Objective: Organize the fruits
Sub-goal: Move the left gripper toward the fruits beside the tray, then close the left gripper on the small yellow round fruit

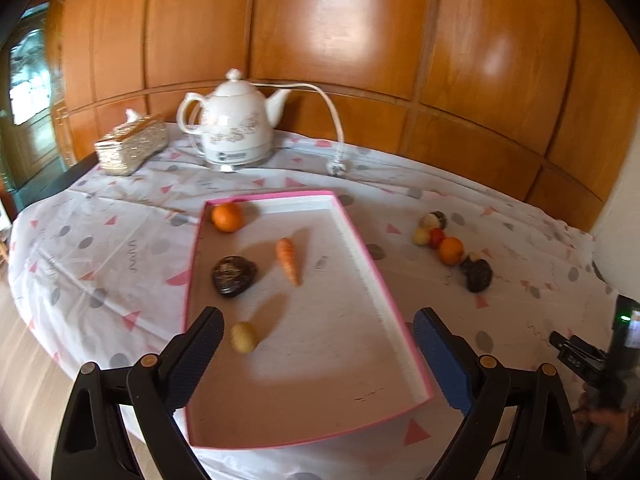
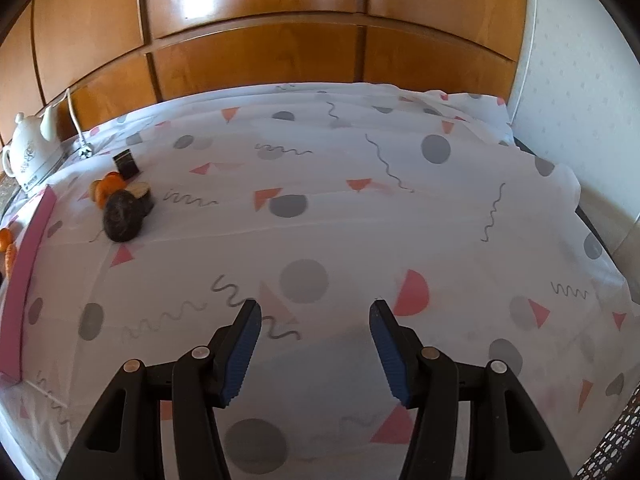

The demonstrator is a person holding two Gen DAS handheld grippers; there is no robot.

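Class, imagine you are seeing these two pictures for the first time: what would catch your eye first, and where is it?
Probably the pink-rimmed tray in the middle of the patterned tablecloth, holding an orange, a carrot, a dark fruit and a yellowish potato-like piece. Next, the small heap of produce on the cloth to the tray's right. Behind stands a white teapot-style kettle against the wood panelling.

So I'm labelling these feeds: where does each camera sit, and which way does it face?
Left wrist: on the left gripper, jaws open, angled down at the pink tray holding a carrot; the right gripper's body shows at the right edge.
Right wrist: on the right gripper, jaws open and empty, angled down at bare tablecloth.
Shared: kettle, tray, fruit pile, wood panelling.
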